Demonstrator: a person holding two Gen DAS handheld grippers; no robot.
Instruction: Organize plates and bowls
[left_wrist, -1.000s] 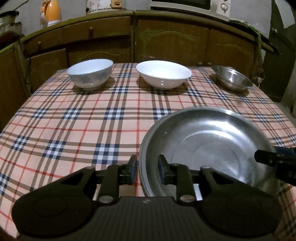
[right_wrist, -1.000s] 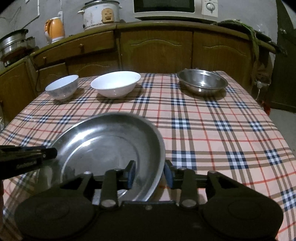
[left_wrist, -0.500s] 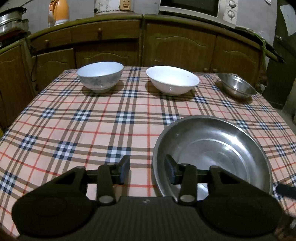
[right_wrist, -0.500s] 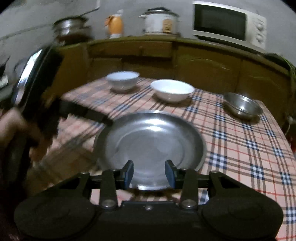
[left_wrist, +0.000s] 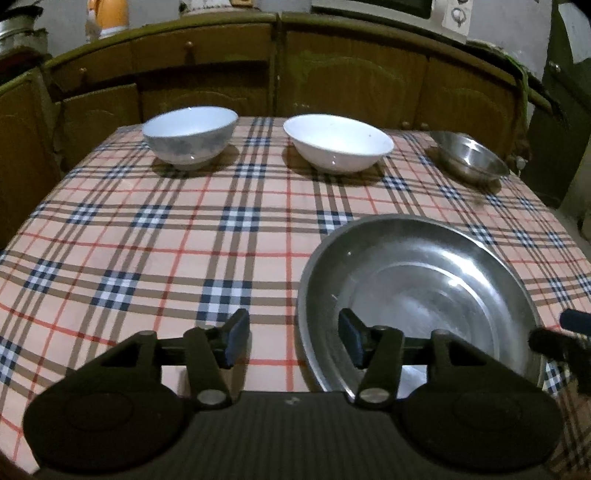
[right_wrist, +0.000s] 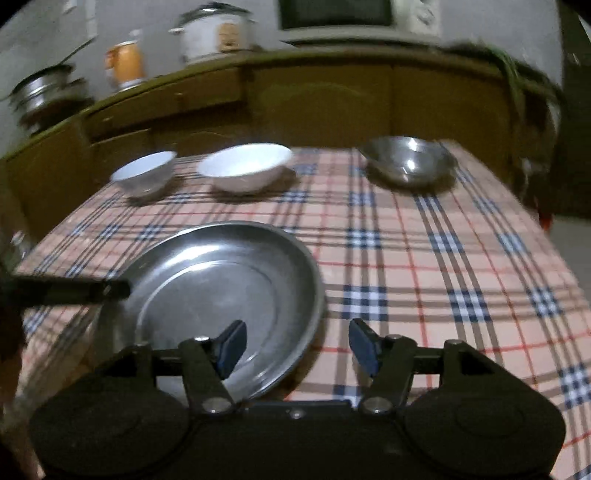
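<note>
A large steel plate (left_wrist: 424, 288) lies flat on the checked tablecloth (left_wrist: 147, 240); it also shows in the right wrist view (right_wrist: 221, 288). My left gripper (left_wrist: 293, 341) is open, its jaws astride the plate's near left rim. My right gripper (right_wrist: 297, 347) is open astride the plate's near right rim. At the far edge stand a pale blue bowl (left_wrist: 190, 136), a white bowl (left_wrist: 338, 142) and a small steel bowl (left_wrist: 467, 157). The right wrist view shows the same bowls: blue (right_wrist: 144, 175), white (right_wrist: 245, 168), steel (right_wrist: 408, 160).
Wooden cabinets (left_wrist: 351, 81) run behind the table. On the counter stand an orange kettle (right_wrist: 123, 64), a rice cooker (right_wrist: 214, 33) and a microwave (right_wrist: 340, 14). The other gripper's finger (right_wrist: 70, 290) reaches over the plate's left edge.
Both grippers opened and let go of the steel plate, which now lies flat on the table. The right gripper swung about and came back to the plate's right rim.
</note>
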